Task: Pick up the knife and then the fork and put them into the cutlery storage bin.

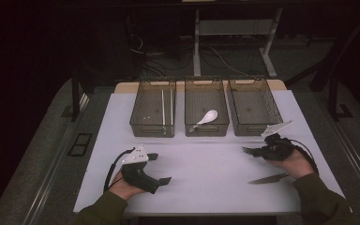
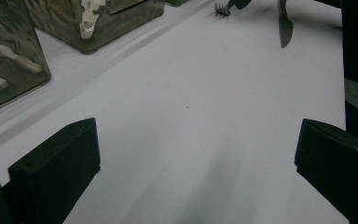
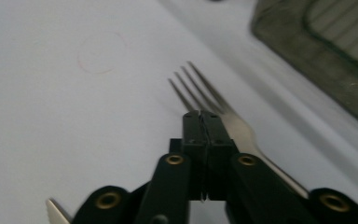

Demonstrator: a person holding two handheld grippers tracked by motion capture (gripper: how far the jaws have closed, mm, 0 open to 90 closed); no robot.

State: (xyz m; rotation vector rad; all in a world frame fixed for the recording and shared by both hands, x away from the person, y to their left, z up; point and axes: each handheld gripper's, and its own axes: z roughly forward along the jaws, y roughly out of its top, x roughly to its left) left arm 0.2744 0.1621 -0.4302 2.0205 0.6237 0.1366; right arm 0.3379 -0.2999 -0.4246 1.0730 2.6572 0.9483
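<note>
My right gripper (image 1: 258, 151) is at the right of the white table (image 1: 201, 187), in front of the right bin. It is shut on a metal fork (image 1: 246, 150). In the right gripper view the jaws (image 3: 200, 119) meet, and the fork's tines (image 3: 200, 88) stick out past their tips. Its handle runs back under the right jaw. My left gripper (image 1: 160, 168) rests at the front left, open, with bare table between its jaws (image 2: 196, 126). A knife (image 1: 268, 178) lies on the table beside the right hand, and its blade (image 2: 285, 25) is also seen in the left gripper view.
Three clear bins stand in a row at the back. The left bin (image 1: 140, 123) holds chopsticks (image 1: 163, 108), the middle bin (image 1: 190, 129) holds a white spoon (image 1: 206, 117), and the right bin (image 1: 236, 117) looks bare. Dark floor, cables and table legs lie beyond.
</note>
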